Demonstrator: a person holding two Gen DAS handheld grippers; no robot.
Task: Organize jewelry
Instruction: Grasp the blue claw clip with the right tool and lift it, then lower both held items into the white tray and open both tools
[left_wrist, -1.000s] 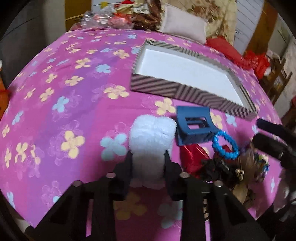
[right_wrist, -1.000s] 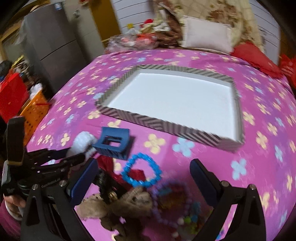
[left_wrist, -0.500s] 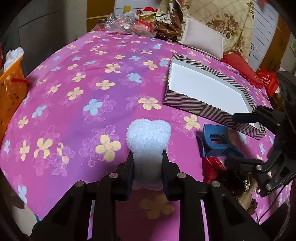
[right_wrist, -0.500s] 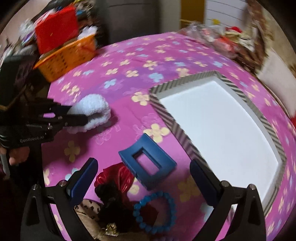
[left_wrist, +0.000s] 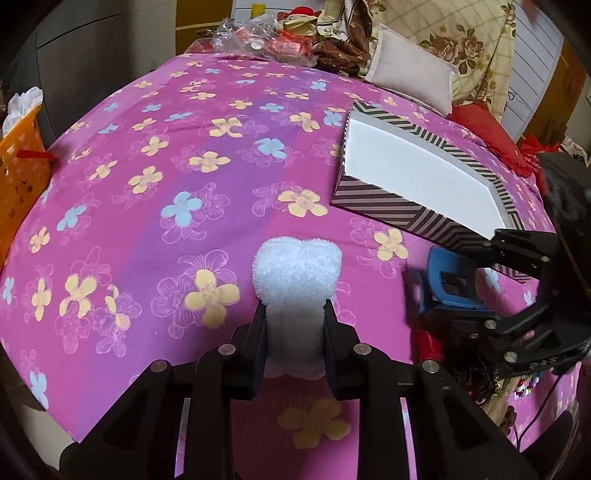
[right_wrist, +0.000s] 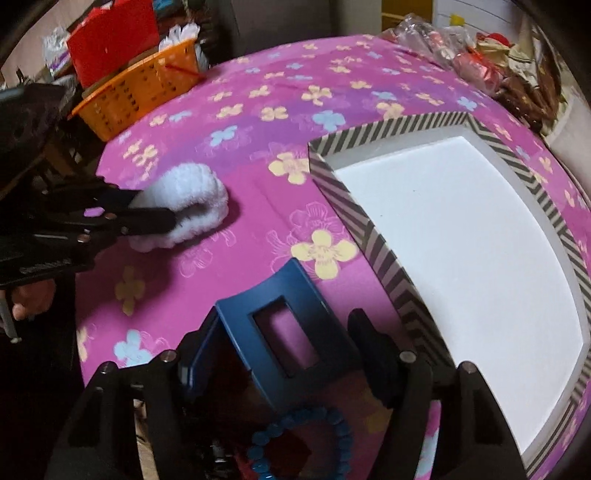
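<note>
- Jewelry heap (right_wrist: 295, 446) lies at the near right edge of the bed (left_wrist: 155, 206): blue bead bracelet (right_wrist: 301, 443), a dark tangle and something red, partly hidden under the right gripper (right_wrist: 280, 354).
- Blue claw clip (right_wrist: 284, 328) stands just beyond the heap, between the right gripper's fingers. Jaws are narrowed around it; the pictures do not settle whether the pads already touch, so I cannot tell if the grip has closed.
- Risk: the clip is hard, smooth and angled. A squeeze on its sloped faces could make it twist or pop out sideways. It might also spring open if pressed at the lever end.
- Risk: the bracelet lies touching or right under the clip's near side and could be dragged along on the lift.
- White fluffy scrunchie (left_wrist: 297, 291) is pinched at its middle by the left gripper (left_wrist: 295, 332), over the bed near its front edge. Soft pile compresses, so it could slip out if the clamp eases.
- Striped box (right_wrist: 373, 236), white inside, sits toward the far right of the bed, close to the clip. Its raised wall could catch a low carry.
- Both tools work close together; a crossing path toward the box risks a knock.
</note>
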